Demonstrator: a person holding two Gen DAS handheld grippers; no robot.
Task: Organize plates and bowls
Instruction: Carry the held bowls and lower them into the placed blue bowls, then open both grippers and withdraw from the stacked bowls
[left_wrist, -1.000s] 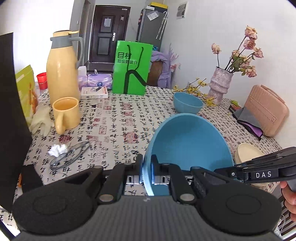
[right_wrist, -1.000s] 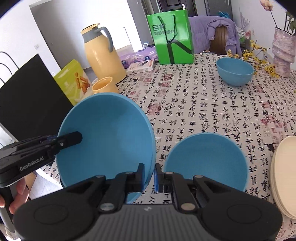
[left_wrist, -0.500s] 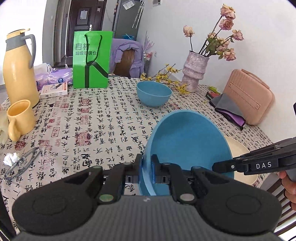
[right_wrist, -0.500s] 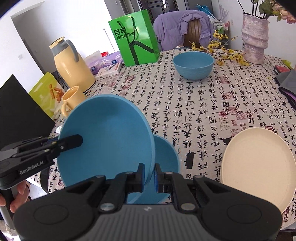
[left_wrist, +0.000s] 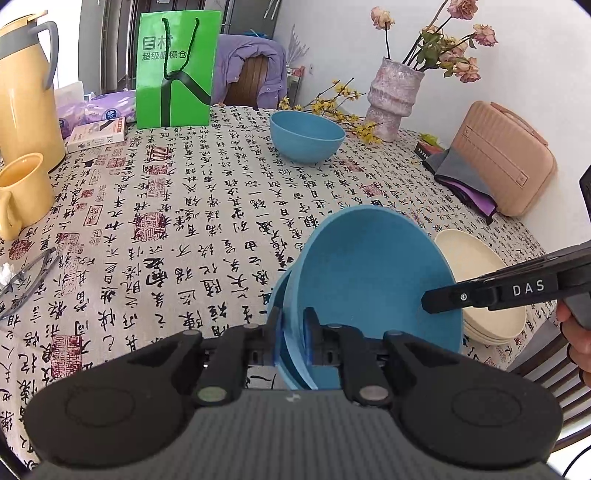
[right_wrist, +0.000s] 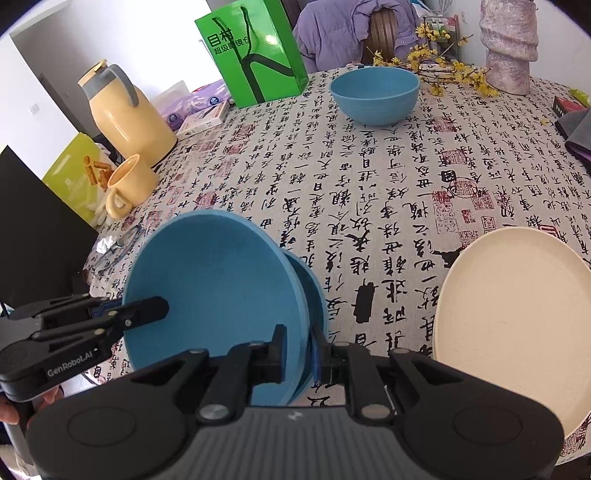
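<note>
Left tool (left_wrist: 293, 334) pinching blue plate (left_wrist: 369, 280) rim, lower centre of frame. Right tool (right_wrist: 297, 349) opening around same plate, above second blue plate (right_wrist: 314, 295) on tabletop (right_wrist: 369, 177).

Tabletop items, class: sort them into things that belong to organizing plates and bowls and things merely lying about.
Belongs to the job:
held blue plate
blue plate beneath it
blue bowl
cream plates
left claw
right claw

Lying about:
green bag
yellow jug
yellow mug
vase
pink case
glasses
</note>
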